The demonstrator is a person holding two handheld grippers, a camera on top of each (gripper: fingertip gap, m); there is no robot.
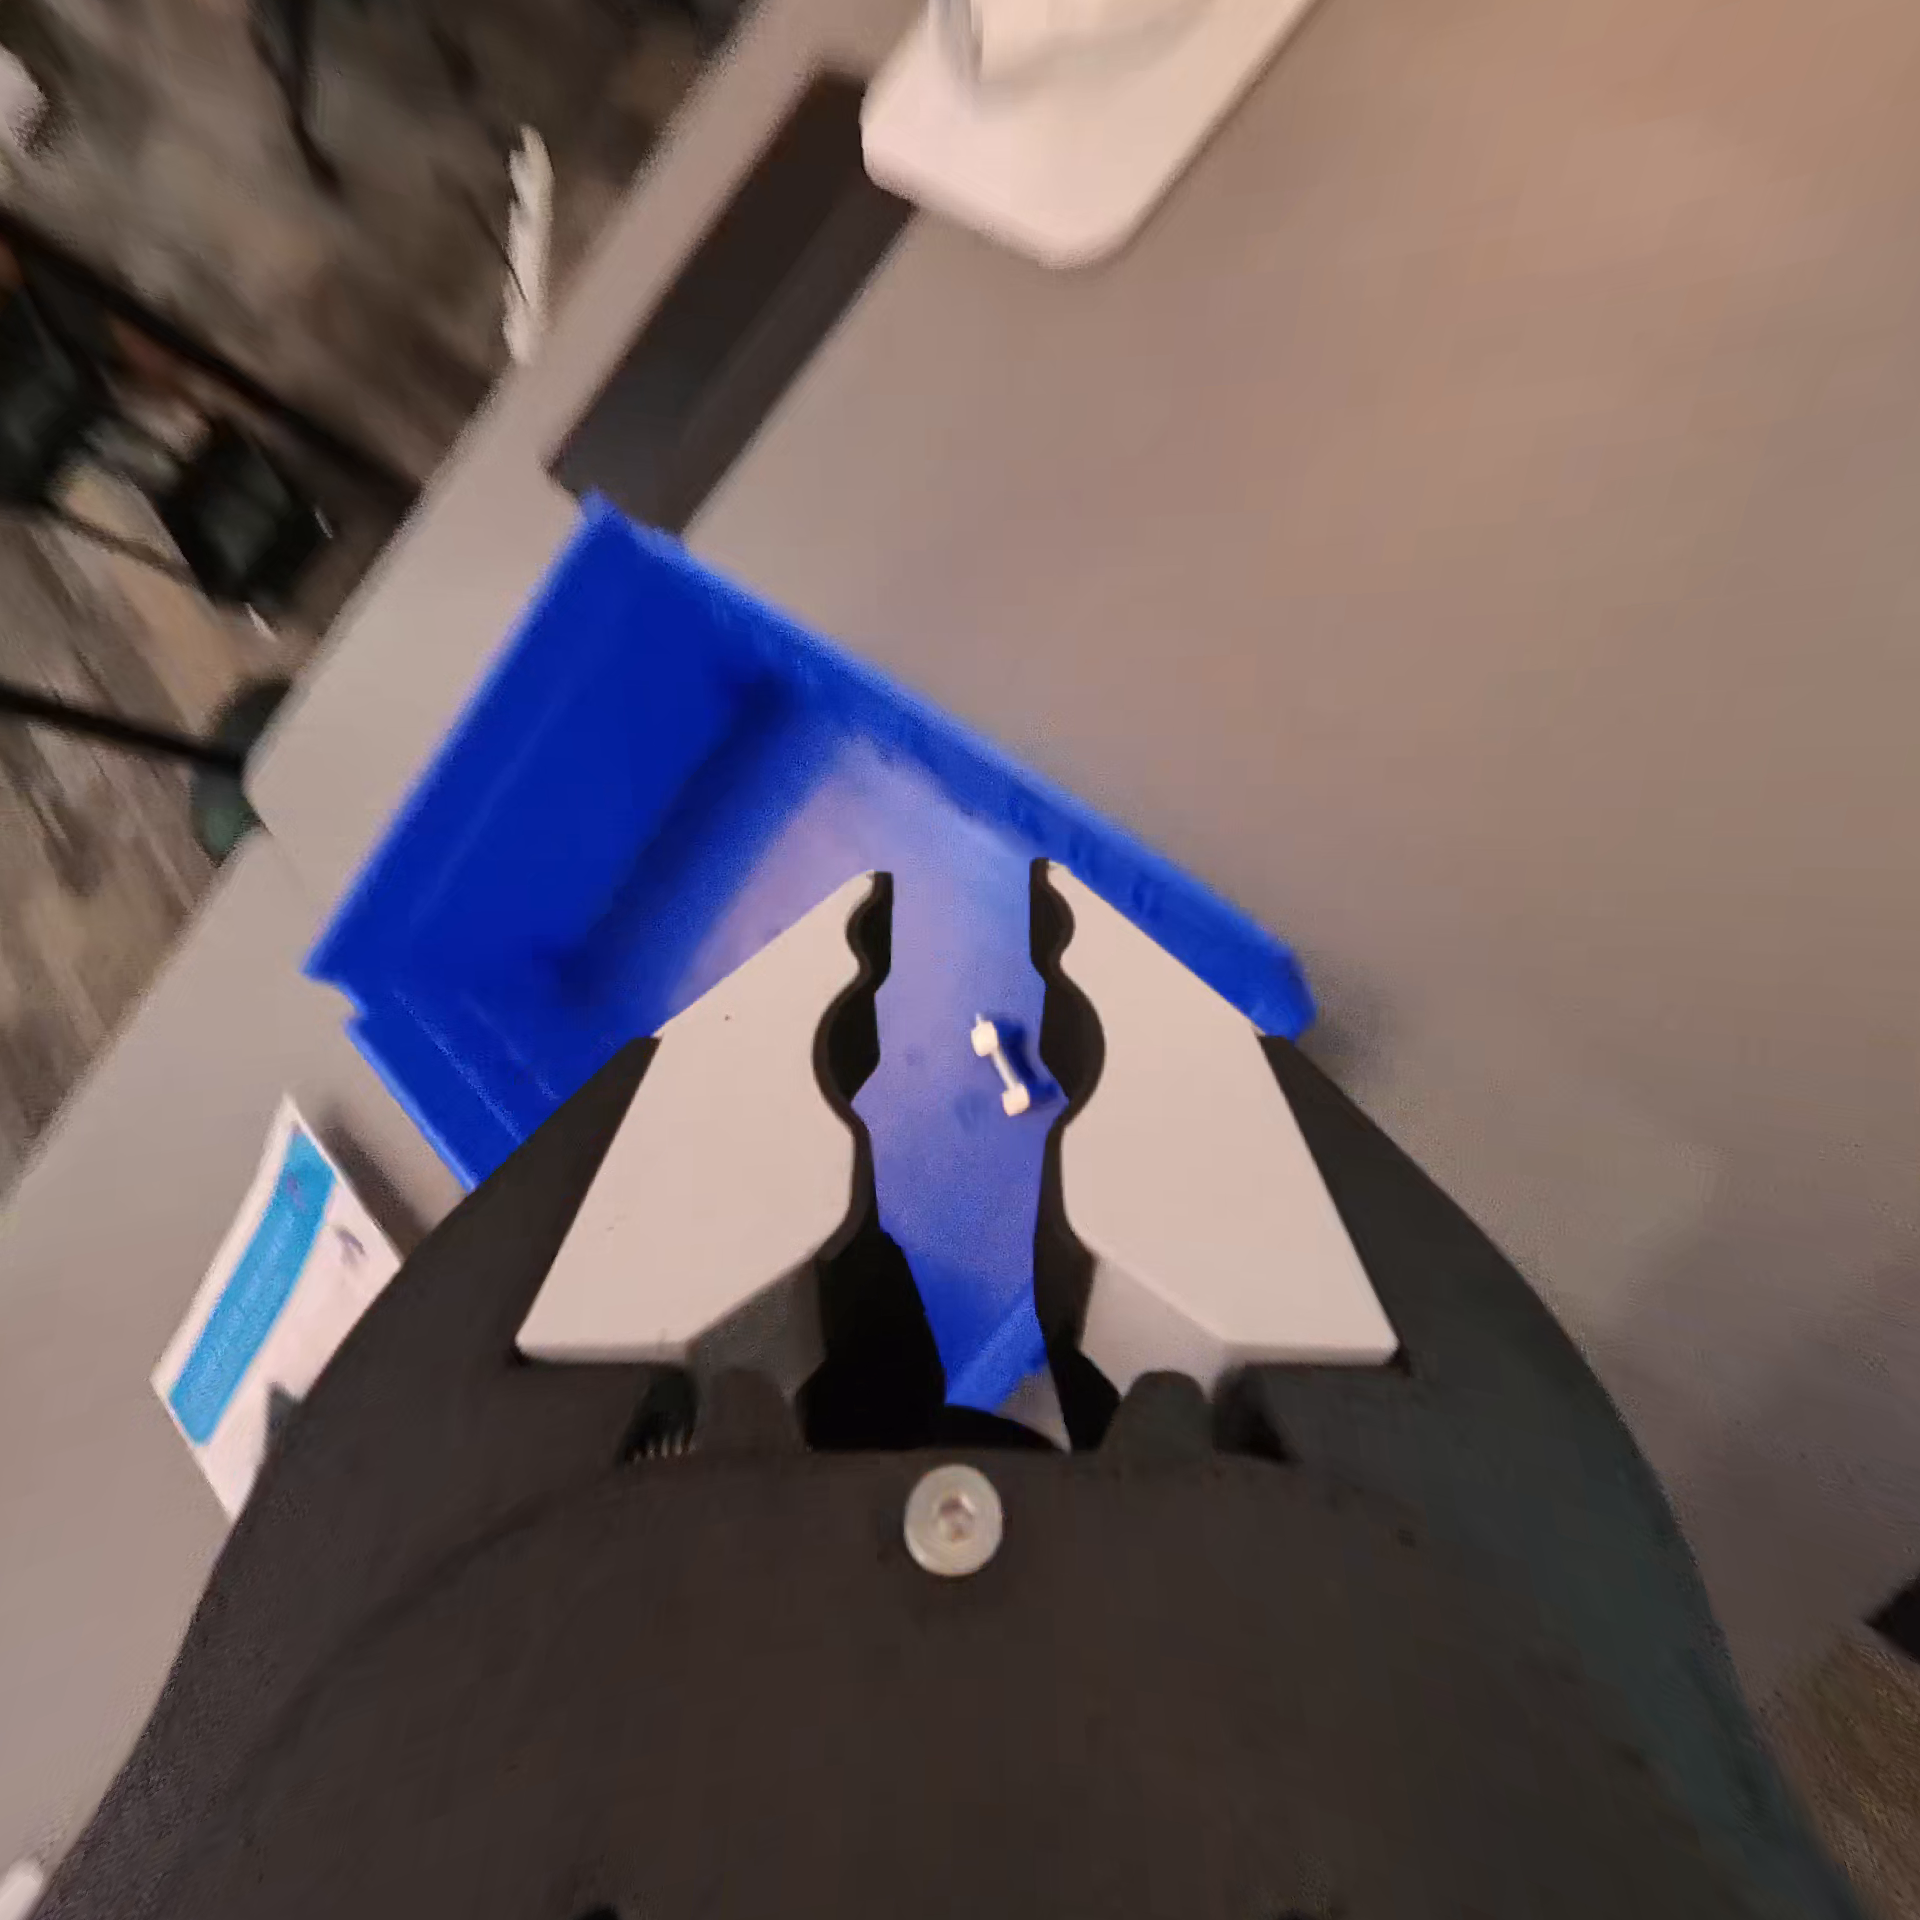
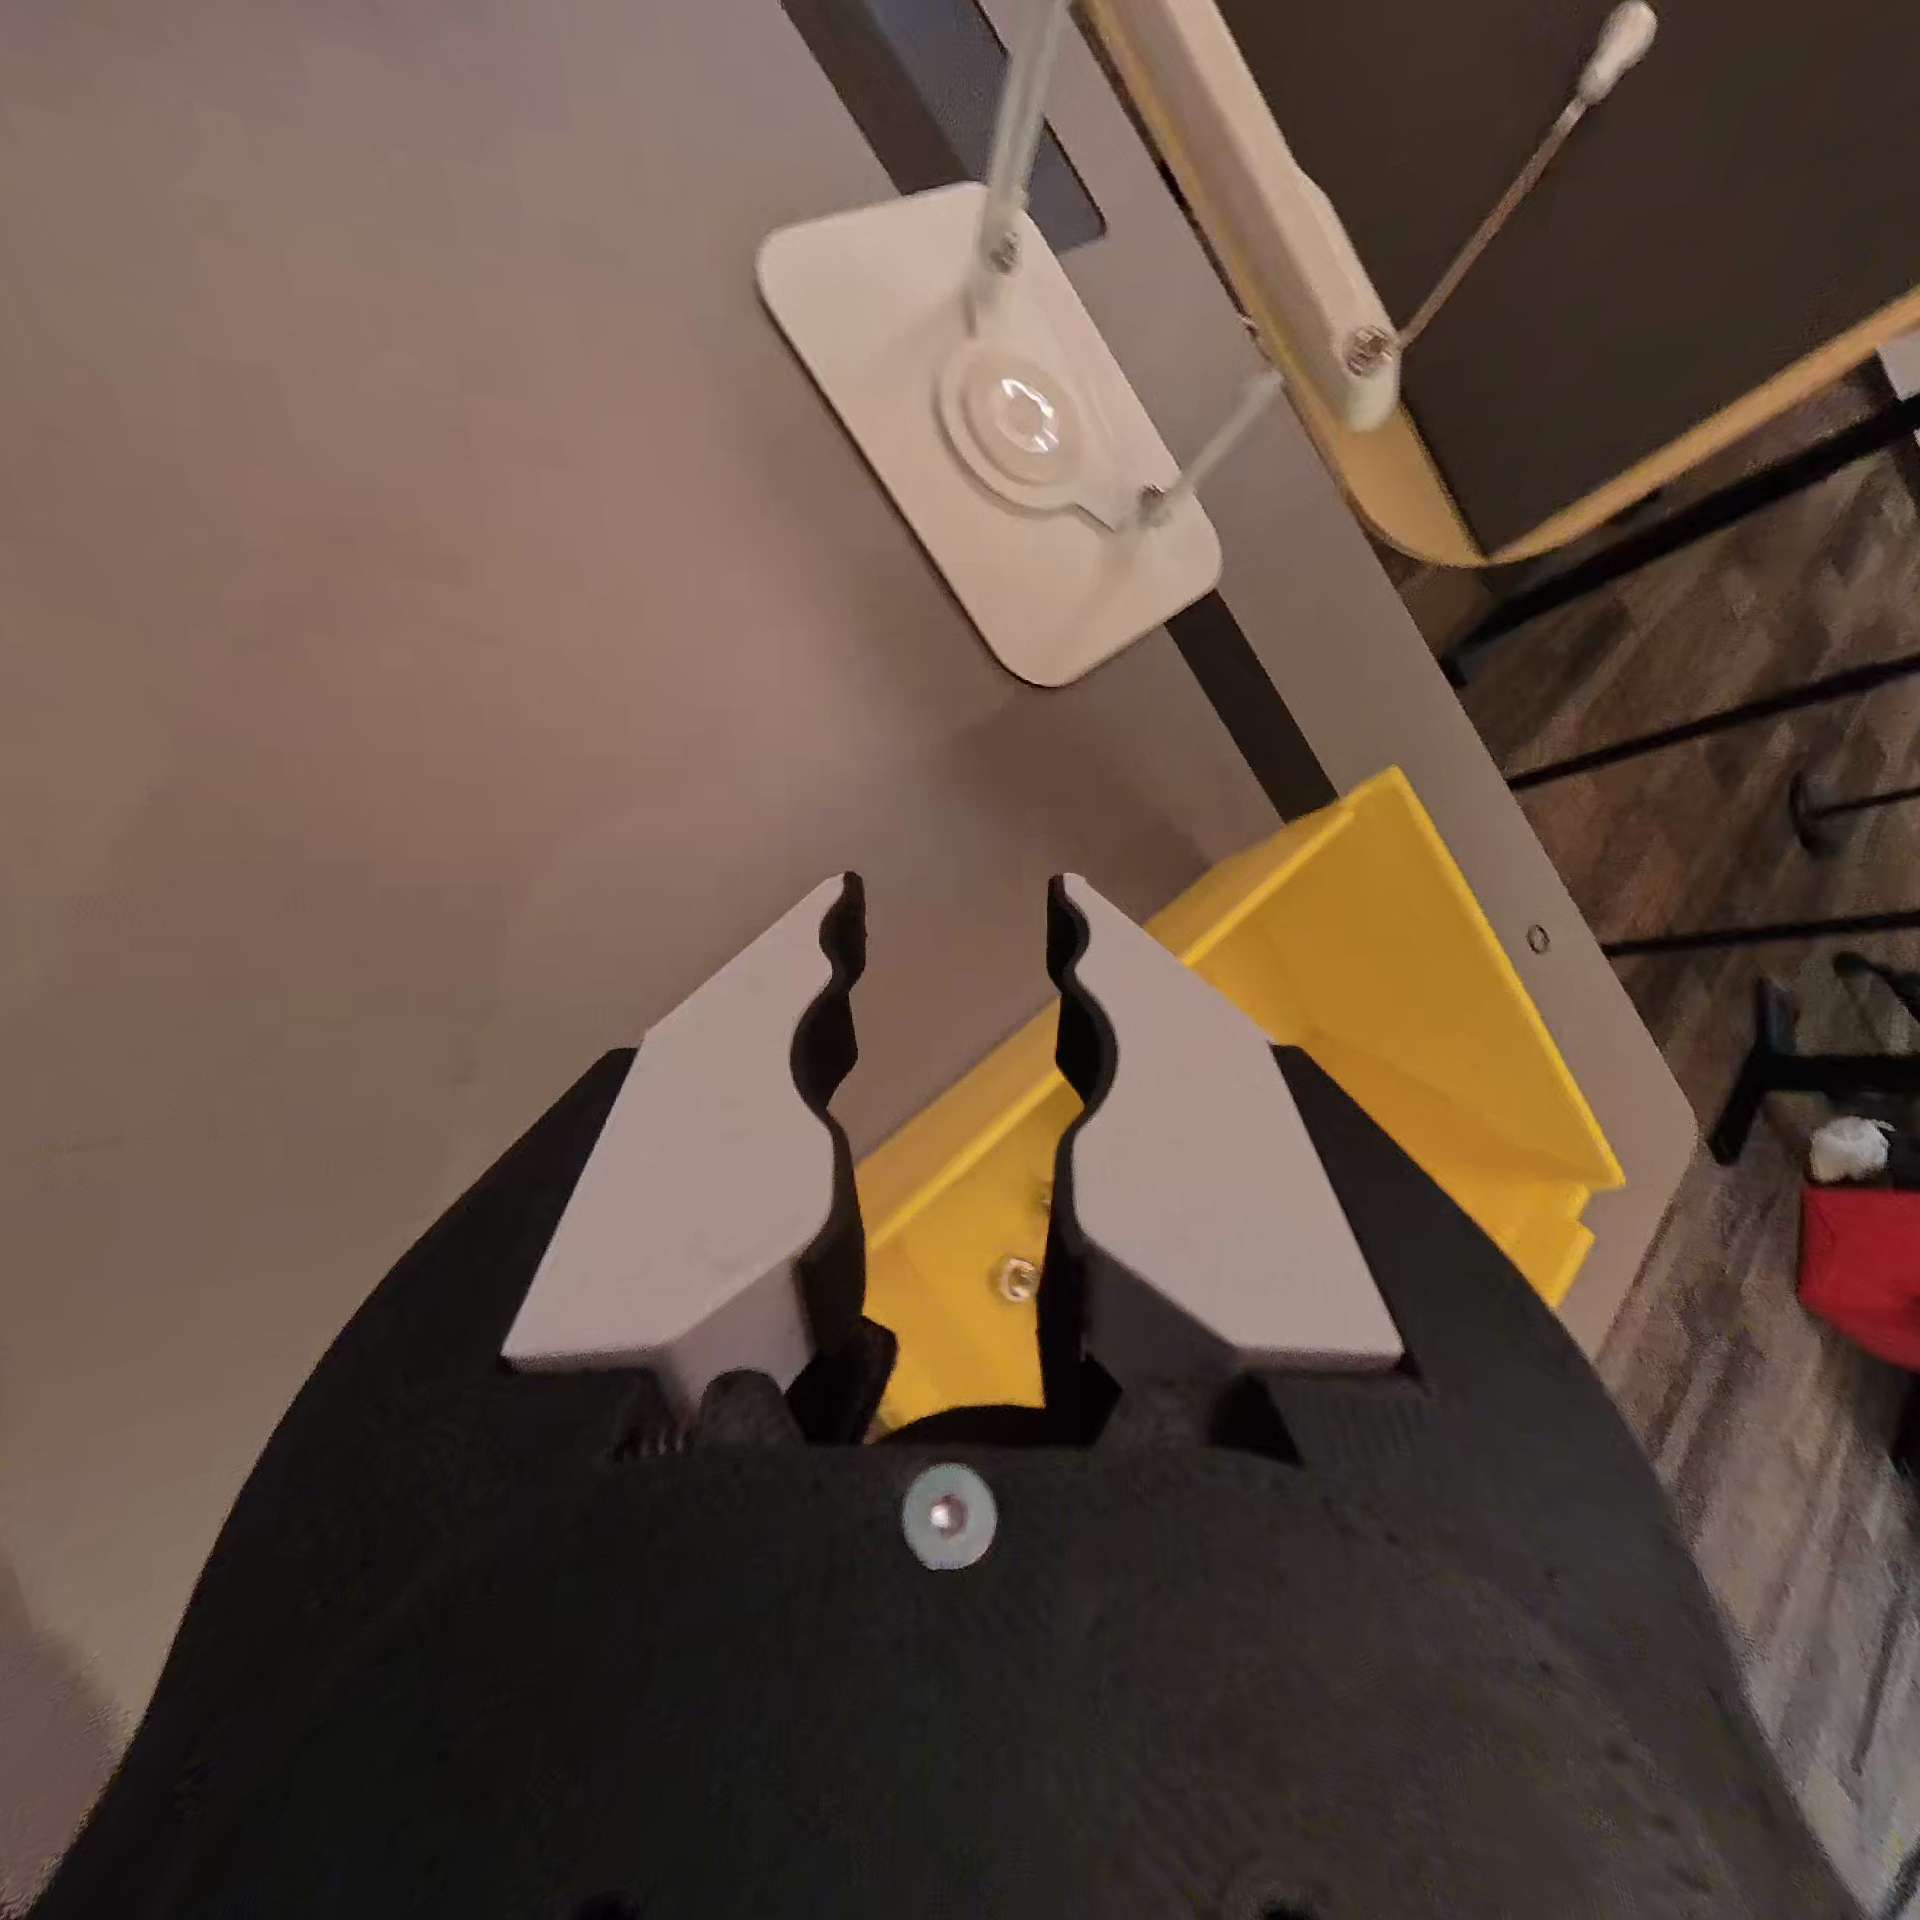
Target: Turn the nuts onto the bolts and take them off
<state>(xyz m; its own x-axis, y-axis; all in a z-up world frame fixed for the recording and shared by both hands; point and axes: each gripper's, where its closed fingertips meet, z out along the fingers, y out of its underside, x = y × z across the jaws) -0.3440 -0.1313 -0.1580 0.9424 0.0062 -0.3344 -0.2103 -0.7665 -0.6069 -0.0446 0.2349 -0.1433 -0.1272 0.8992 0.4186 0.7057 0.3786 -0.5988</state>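
Left wrist view: my left gripper point(image 1: 961, 873) hangs over a blue bin point(image 1: 644, 790) on the grey table point(image 1: 1455, 623), fingers parted by a moderate gap and holding nothing. A small pale bolt point(image 1: 1000, 1067) lies on the bin floor, just beside my right-hand finger. A blue-and-white printed card point(image 1: 260, 1299) lies beside the bin; its writing is too blurred to read.

Right wrist view: my right gripper point(image 2: 956, 883), likewise parted and empty, hangs over a yellow bin point(image 2: 1351, 997) holding a metal nut point(image 2: 1018, 1276). Only this view shows the white stand base point(image 2: 987, 436) sharply.
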